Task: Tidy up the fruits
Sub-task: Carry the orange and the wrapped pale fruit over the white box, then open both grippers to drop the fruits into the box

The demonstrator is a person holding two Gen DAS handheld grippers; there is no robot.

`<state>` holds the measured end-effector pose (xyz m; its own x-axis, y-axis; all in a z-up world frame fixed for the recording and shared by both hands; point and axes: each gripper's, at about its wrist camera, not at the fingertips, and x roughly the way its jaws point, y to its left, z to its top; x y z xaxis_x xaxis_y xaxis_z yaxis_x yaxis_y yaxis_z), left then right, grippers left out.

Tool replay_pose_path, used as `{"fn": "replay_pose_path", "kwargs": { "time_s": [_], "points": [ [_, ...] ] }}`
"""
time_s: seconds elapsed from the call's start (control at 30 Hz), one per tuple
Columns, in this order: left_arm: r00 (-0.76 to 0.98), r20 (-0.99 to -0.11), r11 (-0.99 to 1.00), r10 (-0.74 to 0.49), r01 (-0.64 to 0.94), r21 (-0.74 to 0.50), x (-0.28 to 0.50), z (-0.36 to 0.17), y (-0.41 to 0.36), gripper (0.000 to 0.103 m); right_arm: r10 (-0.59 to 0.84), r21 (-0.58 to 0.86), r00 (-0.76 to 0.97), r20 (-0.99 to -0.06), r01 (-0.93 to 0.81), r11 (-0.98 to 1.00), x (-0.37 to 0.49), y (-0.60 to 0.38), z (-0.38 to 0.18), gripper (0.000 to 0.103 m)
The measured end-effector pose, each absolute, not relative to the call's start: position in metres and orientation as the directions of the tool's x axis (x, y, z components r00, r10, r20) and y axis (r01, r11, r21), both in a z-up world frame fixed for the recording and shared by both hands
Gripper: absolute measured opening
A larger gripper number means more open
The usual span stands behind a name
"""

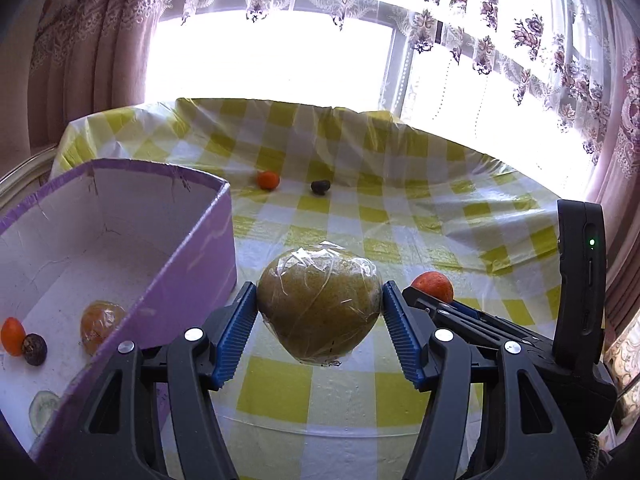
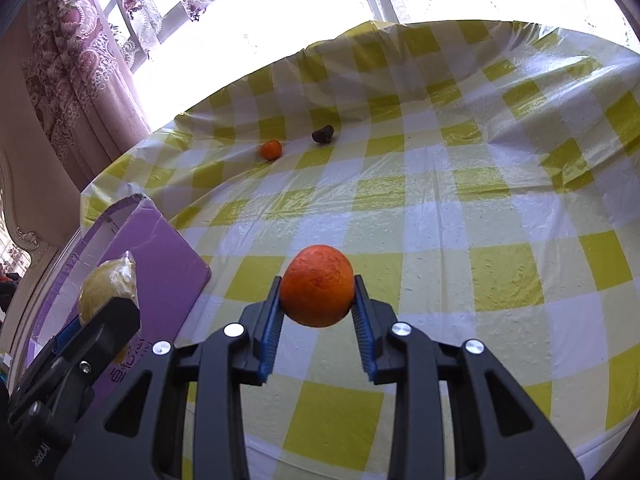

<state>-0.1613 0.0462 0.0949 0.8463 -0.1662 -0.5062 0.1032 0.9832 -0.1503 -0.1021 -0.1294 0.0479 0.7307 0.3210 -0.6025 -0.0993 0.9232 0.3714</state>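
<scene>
- A plastic-wrapped yellow-green fruit [image 1: 319, 305] is clamped between the blue pads of the left hand-held gripper [image 1: 319, 312], just beside the purple box [image 1: 188, 256] and above the desk [image 1: 400, 220].
- An orange [image 2: 317, 285] is gripped between the fingers of the right hand-held gripper [image 2: 318, 300], raised over the checked desk.
- A small orange fruit [image 1: 11, 336], a dark fruit [image 1: 34, 349] and a wrapped fruit [image 1: 101, 322] are seen lying inside the box.
- A small orange fruit [image 2: 271, 149] and a dark fruit [image 2: 323, 134] are left near each other at the far side of the desk.
</scene>
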Motion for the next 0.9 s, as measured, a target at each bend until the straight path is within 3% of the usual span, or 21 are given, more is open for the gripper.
{"fn": "replay_pose_path", "kwargs": {
  "time_s": [0.43, 0.7, 0.9],
  "points": [
    [0.901, -0.435, 0.983, -0.001, -0.079, -0.166, -0.188, 0.143, 0.12, 0.06, 0.439, 0.31, 0.746, -0.501, -0.319, 0.896, -0.124, -0.056, 0.113, 0.033],
    [0.878, -0.473, 0.958, 0.071, -0.193, -0.213, -0.199, 0.151, 0.182, 0.061, 0.519, 0.203, 0.72, -0.461, -0.484, 0.851, -0.138, 0.019, 0.142, 0.033],
    [0.86, -0.481, 0.944, 0.167, -0.28, -0.173, -0.209, 0.153, 0.213, 0.061, 0.552, 0.158, 0.694, -0.463, -0.548, 0.821, -0.141, 0.062, 0.151, 0.034]
  ]
}}
